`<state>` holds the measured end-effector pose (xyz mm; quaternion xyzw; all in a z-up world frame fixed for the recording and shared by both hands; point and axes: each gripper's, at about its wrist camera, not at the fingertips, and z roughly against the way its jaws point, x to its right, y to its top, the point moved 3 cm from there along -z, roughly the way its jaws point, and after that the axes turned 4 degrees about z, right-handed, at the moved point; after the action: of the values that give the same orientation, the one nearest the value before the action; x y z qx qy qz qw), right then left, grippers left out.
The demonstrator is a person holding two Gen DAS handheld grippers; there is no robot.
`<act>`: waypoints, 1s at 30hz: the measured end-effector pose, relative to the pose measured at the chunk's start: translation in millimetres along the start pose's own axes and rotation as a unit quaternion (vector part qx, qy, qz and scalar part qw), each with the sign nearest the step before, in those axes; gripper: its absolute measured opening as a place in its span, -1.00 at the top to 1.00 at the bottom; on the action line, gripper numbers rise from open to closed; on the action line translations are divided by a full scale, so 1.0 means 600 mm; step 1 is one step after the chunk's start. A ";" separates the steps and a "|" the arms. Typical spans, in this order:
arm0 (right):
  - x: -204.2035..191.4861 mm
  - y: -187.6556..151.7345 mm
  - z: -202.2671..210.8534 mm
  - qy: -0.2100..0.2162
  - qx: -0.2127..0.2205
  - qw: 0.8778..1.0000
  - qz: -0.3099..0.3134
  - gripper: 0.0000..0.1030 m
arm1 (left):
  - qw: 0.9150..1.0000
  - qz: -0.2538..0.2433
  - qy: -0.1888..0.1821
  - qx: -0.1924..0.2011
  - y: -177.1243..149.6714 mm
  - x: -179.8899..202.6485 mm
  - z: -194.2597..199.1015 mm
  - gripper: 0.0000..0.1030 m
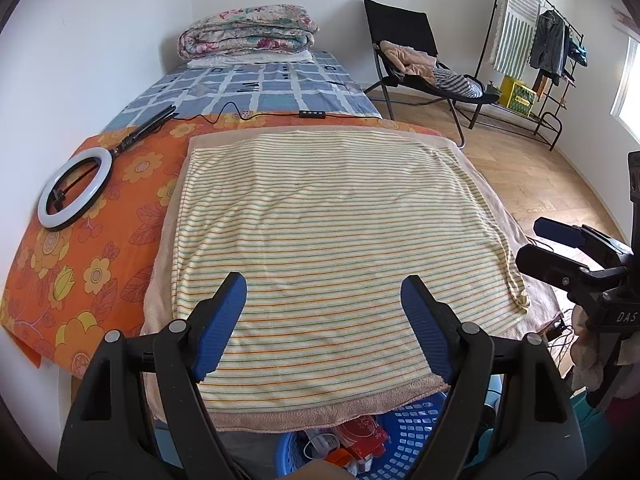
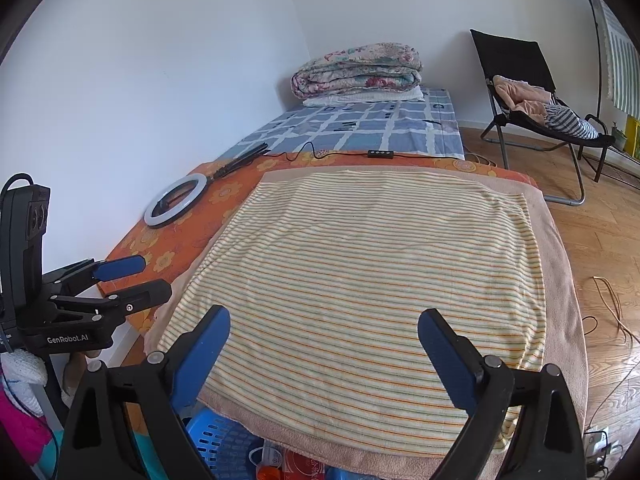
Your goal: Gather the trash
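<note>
Bed (image 1: pixel 280 80) runs along the white wall, its near end covered by an orange flowered sheet (image 1: pixel 100 248); this looks to be serving as the work surface, being the widest flat area in view. Over the sheet lies a striped towel (image 1: pixel 328 240) on a plain beige towel (image 1: pixel 168 264), spread flat and nearly square to the bed end, presumably smoothed out to give a clean, bare patch. No loose trash shows on the towel in either view. The task's thing is lower down: a blue perforated basket (image 1: pixel 412 440) sits on the floor just under the hanging towel edge at the foot of the bed, and in it lie wrappers and packets, red and white among them (image 1: pixel 360 440); a reasonable reading is that this is the collecting bin, placed within reach of both hands, and that the items have gone in, though what each item is cannot be told. A ring light (image 1: pixel 76 188) with its cable lies on the orange sheet to the left, apart from the towel; probably just parked there. Folding chair (image 1: pixel 404 52) with clothes stands beyond on the wood floor. Left gripper (image 1: pixel 324 308): jaws wide, blue pads apart, nothing between them, hanging over the towel's near edge without touching it. Right gripper (image 2: pixel 324 344): jaws likewise wide, empty, clear of the cloth.
</note>
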<state>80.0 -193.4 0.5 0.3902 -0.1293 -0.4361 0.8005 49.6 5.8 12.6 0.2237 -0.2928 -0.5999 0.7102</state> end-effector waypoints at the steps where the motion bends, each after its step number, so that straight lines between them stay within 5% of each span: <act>1: 0.001 0.001 0.000 0.003 0.004 1.000 -0.001 -0.89 | 1.000 0.001 0.000 0.002 0.000 0.000 0.001 -0.60; 7: 0.010 0.005 -0.004 0.008 0.017 1.000 -0.005 -0.99 | 1.000 0.003 0.006 0.013 0.006 0.001 0.006 -0.61; 11: 0.018 0.009 -0.002 0.010 0.022 1.000 -0.014 -0.99 | 1.000 0.013 0.006 0.023 0.014 -0.003 0.009 -0.86; 30: 0.019 0.003 0.007 0.003 0.028 1.000 -0.013 -0.99 | 0.999 0.039 -0.016 0.002 0.003 0.001 0.005 -0.87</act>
<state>85.5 -203.9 3.1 0.4156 -0.1342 -0.4410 0.7840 49.2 5.8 16.0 0.2037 -0.3139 -0.5748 0.7277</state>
